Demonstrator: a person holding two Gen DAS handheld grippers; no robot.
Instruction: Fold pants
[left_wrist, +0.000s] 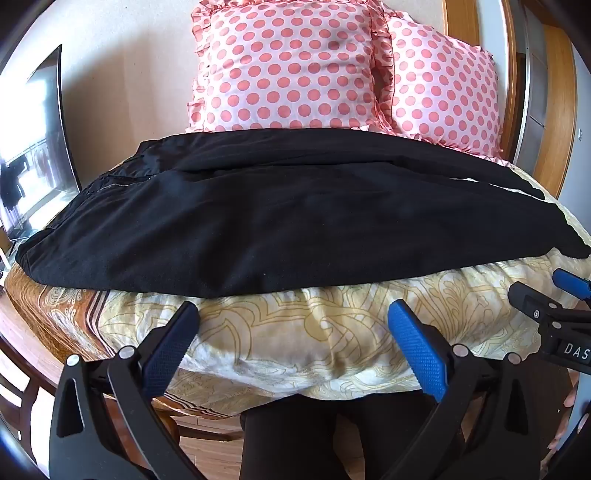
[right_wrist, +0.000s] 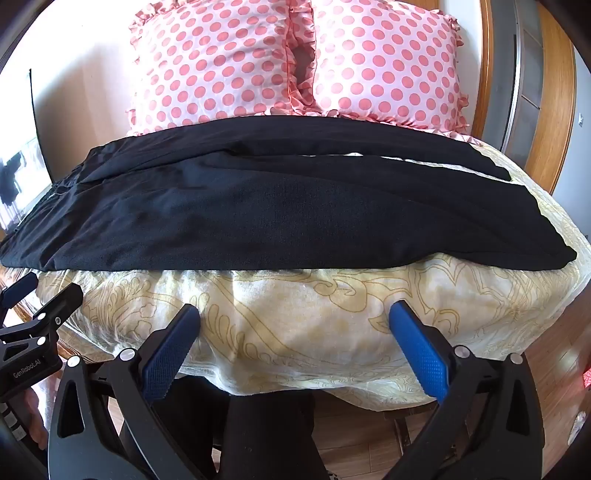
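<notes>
Black pants (left_wrist: 280, 221) lie spread flat across the bed, waistband at the left, legs running right; they also show in the right wrist view (right_wrist: 280, 214). The two legs lie side by side with a narrow gap at the right. My left gripper (left_wrist: 293, 314) is open and empty, held above the bed's near edge, short of the pants' near hem. My right gripper (right_wrist: 294, 314) is open and empty, at the same distance from the pants. Each gripper shows at the side of the other's view: the right one (left_wrist: 554, 295), the left one (right_wrist: 40, 295).
The bed has a cream and gold patterned cover (left_wrist: 295, 339). Two pink polka-dot pillows (left_wrist: 288, 70) (right_wrist: 384, 62) stand behind the pants. A wooden headboard (right_wrist: 554, 110) is at the right, a TV screen (left_wrist: 33, 147) at the left. The person's dark-clad legs (left_wrist: 295, 435) are below.
</notes>
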